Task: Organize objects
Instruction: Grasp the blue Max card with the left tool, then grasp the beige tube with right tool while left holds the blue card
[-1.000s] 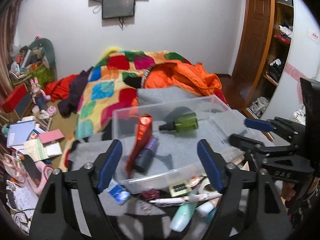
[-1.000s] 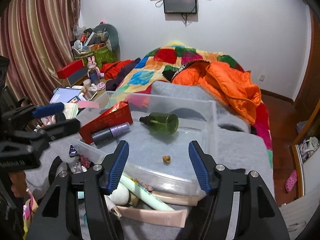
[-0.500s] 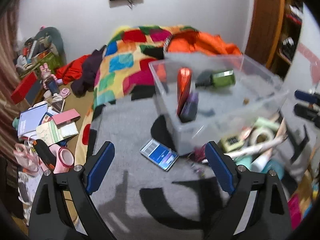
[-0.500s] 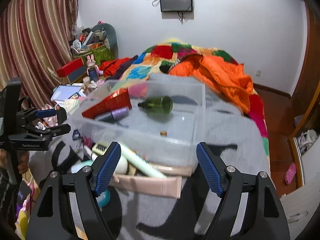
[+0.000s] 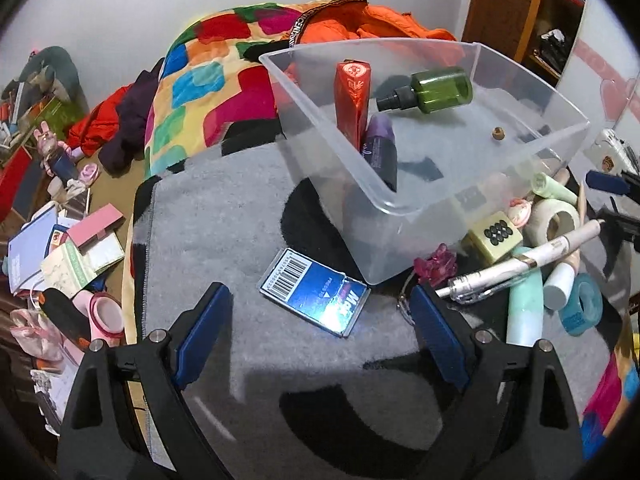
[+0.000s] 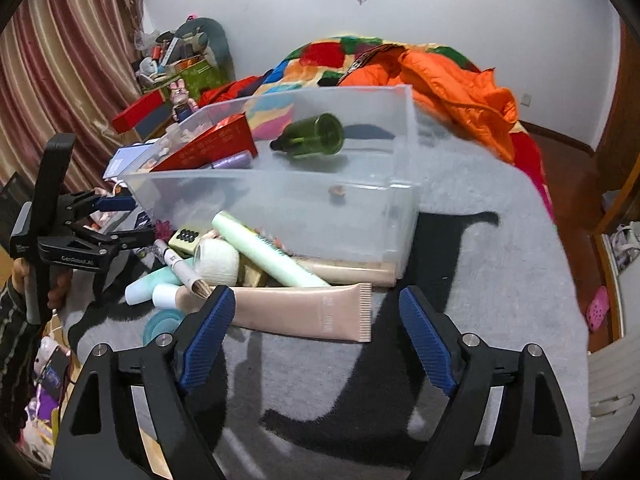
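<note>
Looking over the bed, line by line:

Open room: grey blanket (image 5: 224,216) lies bare before and left of the clear bin (image 5: 400,208); its left edge drops to a cluttered floor.
Crowded side: tubes, tape rolls and a pen are heaped against the bin's near wall, on the right in the left wrist view.
Left tongs (image 5: 320,336): spread wide, nothing between the pads, hanging over the blanket.
Blue card (image 5: 314,290): flat on the blanket just ahead of the left tongs, between the line of its two fingers, one corner close to the bin's corner.
Card's axis: long side runs slantwise, barcode end toward the upper left.
Right tongs (image 6: 316,328): jaws opening, with the beige tube's crimped end between the pads but untouched.
Beige tube (image 6: 288,310): lying just in front of the bin, long axis across the view, crimped end right.
Inside the bin: green bottle (image 6: 316,136) on its side, nozzle left; red box (image 6: 212,146) and purple bottle (image 6: 234,160) leaning at the left wall.
</note>
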`<state>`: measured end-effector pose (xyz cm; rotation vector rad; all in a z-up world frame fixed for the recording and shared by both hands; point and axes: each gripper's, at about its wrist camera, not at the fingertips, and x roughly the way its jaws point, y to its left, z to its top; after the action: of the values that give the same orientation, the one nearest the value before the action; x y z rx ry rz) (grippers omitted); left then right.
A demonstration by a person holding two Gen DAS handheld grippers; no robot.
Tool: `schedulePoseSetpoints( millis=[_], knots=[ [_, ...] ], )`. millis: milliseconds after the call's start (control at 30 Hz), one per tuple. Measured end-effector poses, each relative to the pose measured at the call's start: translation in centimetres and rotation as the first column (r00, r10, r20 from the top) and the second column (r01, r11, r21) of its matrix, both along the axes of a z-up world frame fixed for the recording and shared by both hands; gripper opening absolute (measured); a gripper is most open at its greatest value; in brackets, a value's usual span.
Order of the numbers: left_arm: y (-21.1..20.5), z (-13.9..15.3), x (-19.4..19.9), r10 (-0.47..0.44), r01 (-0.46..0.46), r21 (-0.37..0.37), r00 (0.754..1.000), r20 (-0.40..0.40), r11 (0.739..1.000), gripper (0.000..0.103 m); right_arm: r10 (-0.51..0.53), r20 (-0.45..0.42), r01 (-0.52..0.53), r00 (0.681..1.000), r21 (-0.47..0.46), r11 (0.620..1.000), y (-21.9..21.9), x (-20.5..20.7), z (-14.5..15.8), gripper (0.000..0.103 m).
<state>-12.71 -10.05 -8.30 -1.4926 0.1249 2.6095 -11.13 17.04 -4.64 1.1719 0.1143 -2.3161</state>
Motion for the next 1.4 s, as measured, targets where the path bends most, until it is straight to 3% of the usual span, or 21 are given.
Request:
schedulePoseSetpoints(
  millis=[200,233,267,500,800,1067,1133,1200,1267,1400],
  knots=[
    [0.2,0.2,0.0,-0.006,0.006,0.053,1.000,-0.001,0.999,0.058,0.025,0.013,-0.025,1.000,-0.025,0.999,-0.5,-0.3,-0.9,0.082],
    [0.4,0.3,0.1,-0.010,0.010,0.053,1.000,-0.004,0.999,0.054,0.031,0.019,-0.031,0.999,-0.035,0.999,-0.5,-0.3,-1.0,0.080],
    [0.6,0.4,0.3,-0.014,0.015,0.051,1.000,-0.010,0.999,0.051,0.038,0.020,-0.037,0.999,-0.044,0.998,-0.5,-0.3,-1.1,0.070],
    [1.1,1.0,2.2,0.028,-0.028,0.026,0.999,-0.027,0.999,0.051,0.046,0.018,-0.045,0.999,-0.067,0.997,0.5,0.5,-0.8,0.030],
    [1.8,1.7,6.6,0.074,-0.072,0.042,0.997,-0.035,0.997,0.051,0.088,0.025,-0.087,0.996,-0.049,0.995,1.8,3.1,-0.6,0.014],
    [4.1,2.0,8.8,0.043,-0.038,0.117,0.998,-0.038,0.992,0.051,0.143,0.004,-0.143,0.990,0.014,0.990,1.9,5.6,-0.3,0.016],
    [4.9,2.0,8.8,0.026,-0.020,0.131,0.999,-0.040,0.991,0.051,0.136,-0.020,-0.136,0.991,0.003,0.991,2.1,5.3,0.5,0.023],
    [5.8,1.9,8.7,0.008,-0.002,0.140,0.999,-0.041,0.990,0.051,0.139,-0.046,-0.139,0.989,0.001,0.990,1.8,5.0,1.2,0.041],
    [6.5,1.8,8.5,-0.001,0.007,0.131,0.999,-0.044,0.991,0.051,0.162,-0.079,-0.160,0.984,0.024,0.987,0.8,4.7,1.7,0.047],
    [7.6,1.6,8.1,-0.007,0.013,0.114,0.999,-0.051,0.993,0.051,0.243,-0.110,-0.232,0.964,0.107,0.967,-1.8,4.0,1.5,0.048]
  ],
)
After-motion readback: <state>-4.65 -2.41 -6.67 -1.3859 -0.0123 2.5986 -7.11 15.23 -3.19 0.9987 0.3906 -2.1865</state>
